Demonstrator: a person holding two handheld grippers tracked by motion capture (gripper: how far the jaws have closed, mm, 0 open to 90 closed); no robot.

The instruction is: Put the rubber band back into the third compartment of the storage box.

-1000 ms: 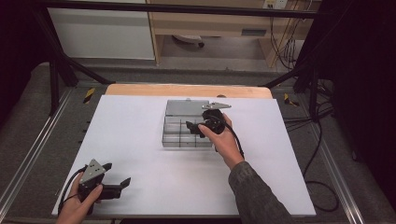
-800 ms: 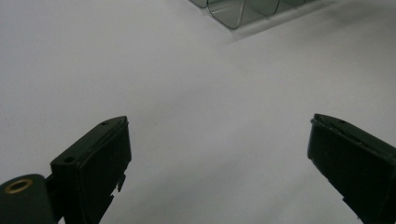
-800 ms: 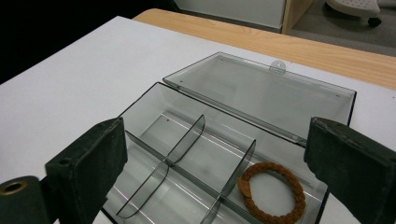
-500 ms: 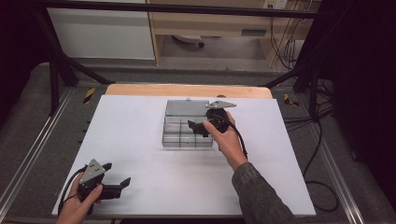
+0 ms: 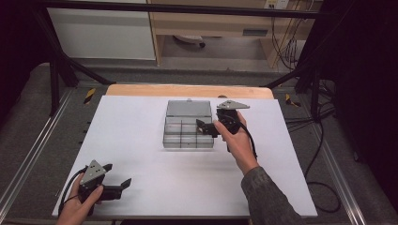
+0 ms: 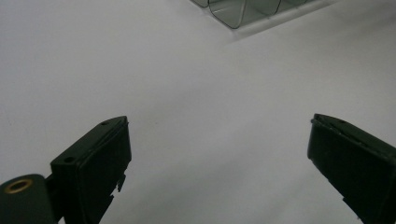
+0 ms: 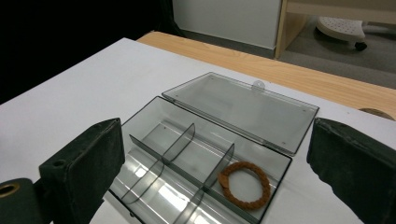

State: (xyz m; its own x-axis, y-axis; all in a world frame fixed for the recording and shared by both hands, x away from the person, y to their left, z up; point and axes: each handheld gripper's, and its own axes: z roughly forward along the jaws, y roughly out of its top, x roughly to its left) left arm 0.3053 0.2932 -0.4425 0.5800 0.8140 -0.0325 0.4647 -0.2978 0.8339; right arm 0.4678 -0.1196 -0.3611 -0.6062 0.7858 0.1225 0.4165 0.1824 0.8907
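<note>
In the high view, the clear compartment box [image 5: 187,129] sits at the centre of the white tabletop [image 5: 131,140] with its lid folded back toward the top of the frame. The right claw [image 5: 202,126] hovers at the box's right edge, jaws spread and holding nothing. The left claw [image 5: 117,176] rests low at the lower left of the frame, well apart from the box, also open and empty. From here the box's contents are too small to make out.

In the left gripper view, the left claw [image 6: 217,154] has its jaws wide apart over bare tabletop. A corner of the box [image 6: 243,11] is cut off at the top edge.

In the right gripper view, the right claw [image 7: 215,163] frames the open box [image 7: 154,126]. A brown braided ring [image 7: 244,184] lies flat in the compartment at the lower right of the frame; the other compartments look empty. Judging from this, the ring is placed and closing the lid [image 7: 240,109] remains. The box's near edge is cut off at the bottom.
</note>
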